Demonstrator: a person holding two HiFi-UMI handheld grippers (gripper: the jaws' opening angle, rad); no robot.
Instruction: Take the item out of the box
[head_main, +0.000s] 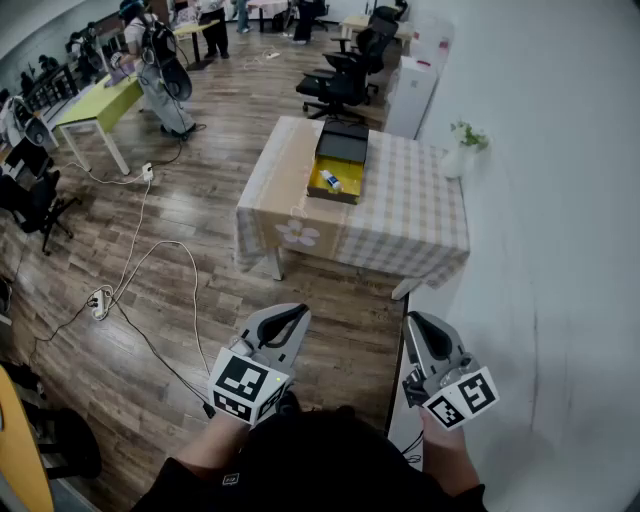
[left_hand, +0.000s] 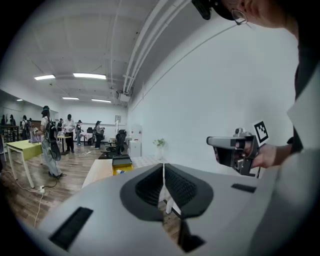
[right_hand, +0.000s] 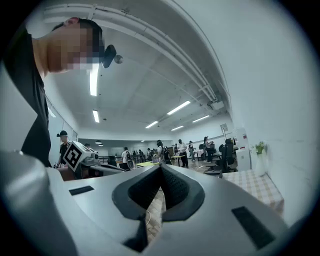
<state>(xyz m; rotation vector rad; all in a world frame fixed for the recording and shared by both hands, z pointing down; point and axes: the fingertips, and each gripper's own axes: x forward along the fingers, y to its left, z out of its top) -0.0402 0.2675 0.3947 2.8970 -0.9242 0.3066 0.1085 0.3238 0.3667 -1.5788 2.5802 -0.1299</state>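
Far off at twelve o'clock, on the one checked table (head_main: 400, 235), sits one open box (head_main: 333, 196) with one small white item (head_main: 331, 181) lying inside. Two grippers hang down low, the left gripper (head_main: 292, 316) at seven and the right gripper (head_main: 414, 324) at five, both pinched shut on nothing (no reaching yet). Next, I think, comes walking closer and opening one.

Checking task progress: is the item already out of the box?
No, the item lies inside the open box on the table.
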